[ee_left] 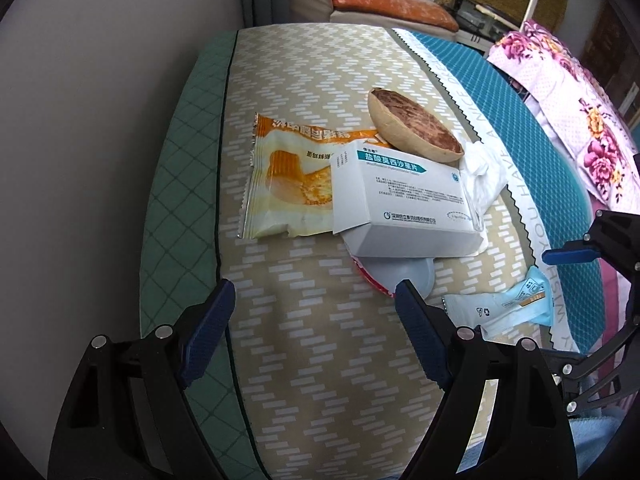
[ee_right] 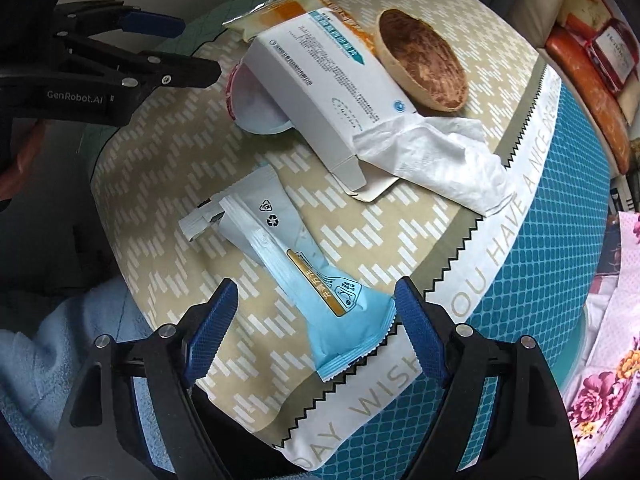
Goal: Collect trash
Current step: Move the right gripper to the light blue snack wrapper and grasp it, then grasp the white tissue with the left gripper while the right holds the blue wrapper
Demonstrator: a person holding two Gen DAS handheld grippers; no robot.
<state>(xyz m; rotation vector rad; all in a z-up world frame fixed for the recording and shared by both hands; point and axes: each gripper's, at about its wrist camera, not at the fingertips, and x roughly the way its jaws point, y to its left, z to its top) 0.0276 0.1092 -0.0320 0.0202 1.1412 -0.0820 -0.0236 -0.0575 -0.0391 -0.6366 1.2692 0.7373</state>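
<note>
Trash lies on a patterned bed cover [ee_left: 320,360]. A white medicine box [ee_left: 404,200] rests on an orange snack wrapper [ee_left: 280,184], a crumpled tissue [ee_left: 482,176] and a red-rimmed cup [ee_left: 400,274]. A brown fruit shell [ee_left: 416,124] sits behind the box. A light blue wrapper [ee_right: 296,268] lies nearer, its end between my right gripper's fingers. My right gripper [ee_right: 316,308] is open and empty. My left gripper [ee_left: 316,304] is open and empty, just short of the cup and box.
A grey wall [ee_left: 100,120] runs along the bed's left side. A floral quilt [ee_left: 580,128] lies at the right. Cushions [ee_left: 392,0] and furniture stand beyond the bed's far end. Blue cloth [ee_right: 60,340] lies at the near left.
</note>
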